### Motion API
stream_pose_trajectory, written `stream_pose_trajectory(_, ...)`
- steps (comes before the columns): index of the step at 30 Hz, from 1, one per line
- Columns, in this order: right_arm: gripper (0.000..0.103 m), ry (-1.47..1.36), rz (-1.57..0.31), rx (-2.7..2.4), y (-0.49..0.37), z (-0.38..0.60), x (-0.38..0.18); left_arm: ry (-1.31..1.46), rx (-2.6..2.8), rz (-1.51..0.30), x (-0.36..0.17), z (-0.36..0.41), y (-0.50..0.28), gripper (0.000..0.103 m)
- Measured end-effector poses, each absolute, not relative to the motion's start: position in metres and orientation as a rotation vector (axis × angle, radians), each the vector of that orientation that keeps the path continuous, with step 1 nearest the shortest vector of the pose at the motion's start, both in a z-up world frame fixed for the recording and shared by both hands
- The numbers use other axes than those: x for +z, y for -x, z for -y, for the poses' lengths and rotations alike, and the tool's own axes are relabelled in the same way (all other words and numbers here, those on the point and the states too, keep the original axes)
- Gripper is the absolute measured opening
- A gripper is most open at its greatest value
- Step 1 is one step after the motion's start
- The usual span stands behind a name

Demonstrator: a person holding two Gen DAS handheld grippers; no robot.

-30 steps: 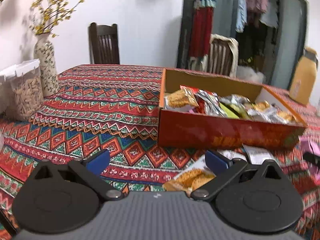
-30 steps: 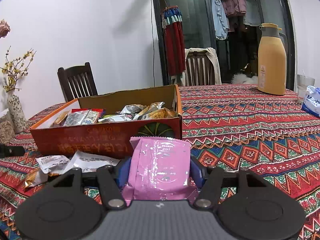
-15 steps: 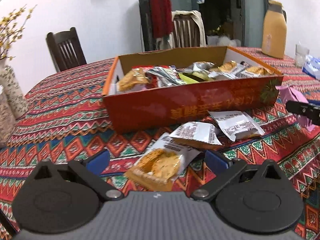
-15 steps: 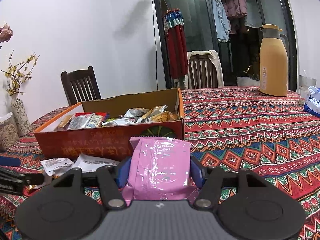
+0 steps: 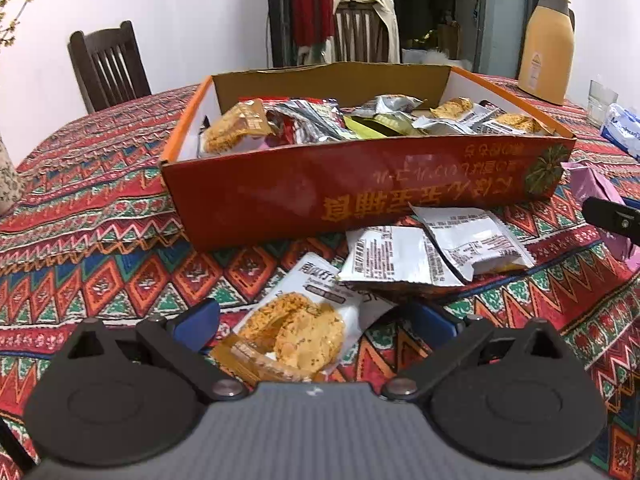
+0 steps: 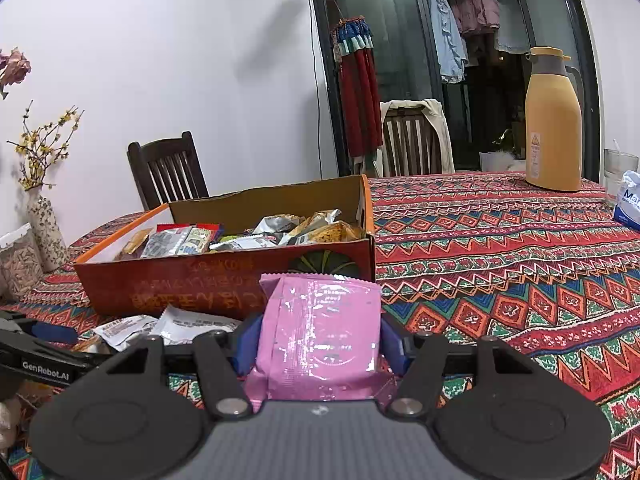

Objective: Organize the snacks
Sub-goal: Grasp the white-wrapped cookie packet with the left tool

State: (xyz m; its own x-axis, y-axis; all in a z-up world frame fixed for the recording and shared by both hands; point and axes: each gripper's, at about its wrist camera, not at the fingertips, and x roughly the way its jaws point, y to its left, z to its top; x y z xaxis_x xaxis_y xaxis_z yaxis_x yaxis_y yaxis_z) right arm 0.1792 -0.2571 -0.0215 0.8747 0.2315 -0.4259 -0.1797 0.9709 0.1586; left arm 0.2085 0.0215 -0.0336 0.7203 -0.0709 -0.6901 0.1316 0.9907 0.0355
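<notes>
The left gripper has its blue pads spread wide and touches nothing; it hangs tilted down over a cookie packet lying flat on the patterned tablecloth, on the near side of the orange box. The packet sits right between the two pads and slightly ahead of them, so this hand is by far the nearer one for picking it up. Its long axis runs diagonally, from near the left pad up toward the box, so the jaws cross it at an angle rather than squarely; a small roll of the wrist would probably give a cleaner pinch across the narrow width. Two white packets lie just beyond it, one overlapping its far corner, and could be dragged along if the pinch lands too far forward. The right gripper is clamped on a pink packet, held upright between its pads, in front of the box's right end. The box already holds a jumble of wrapped snacks, so the loose packets on the cloth look like what is left.
</notes>
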Motion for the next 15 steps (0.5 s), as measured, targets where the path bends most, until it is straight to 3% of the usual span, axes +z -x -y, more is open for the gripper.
stream_pose_trajectory(9,0.061,-0.116,-0.471,0.228,-0.1832,0.2568,-0.0222,-0.061,-0.113,-0.77,-0.0341,-0.0234,-0.2094,0.103)
stream_pose_trajectory(12,0.061,-0.12,-0.482,0.228,-0.1852,0.2574,-0.0231,-0.062,-0.129,-0.764,-0.0333,-0.0224,-0.2074,0.097)
stream_pose_trajectory(15,0.061,-0.123,-0.485,0.229,-0.1863,0.2577,-0.0236,-0.066,-0.149,-0.748,-0.0314,-0.0207,-0.2028,0.084)
